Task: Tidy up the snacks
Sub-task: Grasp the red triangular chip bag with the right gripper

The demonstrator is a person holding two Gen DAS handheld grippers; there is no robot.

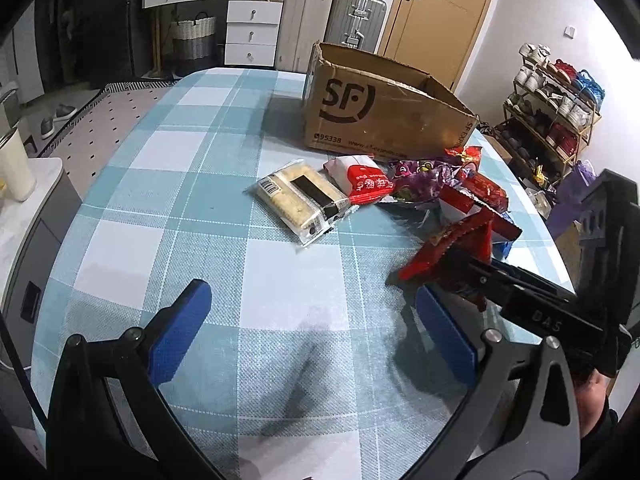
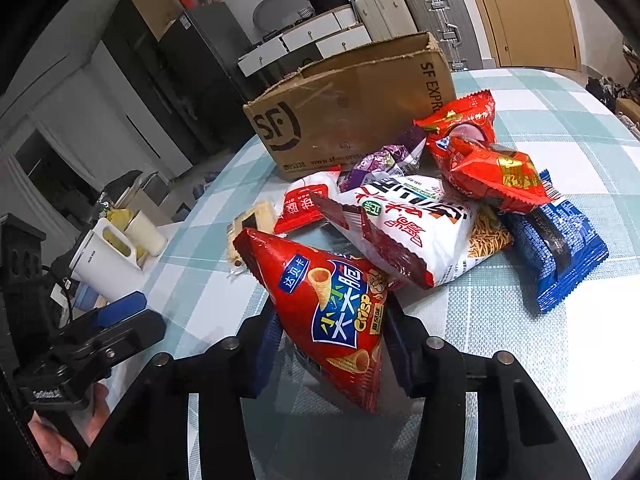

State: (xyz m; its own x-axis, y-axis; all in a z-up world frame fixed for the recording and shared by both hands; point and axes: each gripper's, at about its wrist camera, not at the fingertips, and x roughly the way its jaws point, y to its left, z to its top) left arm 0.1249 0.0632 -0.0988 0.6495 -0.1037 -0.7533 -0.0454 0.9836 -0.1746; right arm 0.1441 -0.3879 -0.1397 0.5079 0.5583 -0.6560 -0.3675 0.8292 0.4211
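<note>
My right gripper [image 2: 332,344] is shut on a red crisp bag [image 2: 332,304] and holds it above the table; the bag also shows in the left wrist view [image 1: 452,256]. Behind it lies a pile of snacks: a white and red bag [image 2: 408,224], a red bag [image 2: 496,176], a blue packet [image 2: 560,256], a purple packet [image 2: 384,164]. An open SF cardboard box [image 2: 352,108] stands beyond the pile, also in the left wrist view [image 1: 376,108]. A clear cracker packet [image 1: 300,200] lies left of the pile. My left gripper [image 1: 312,320] is open and empty over the checked tablecloth [image 1: 200,184].
A white kettle [image 2: 108,264] and containers stand on a side unit left of the table. Suitcases [image 1: 332,24], white drawers and a door are behind the box. A shoe rack [image 1: 556,112] stands to the right.
</note>
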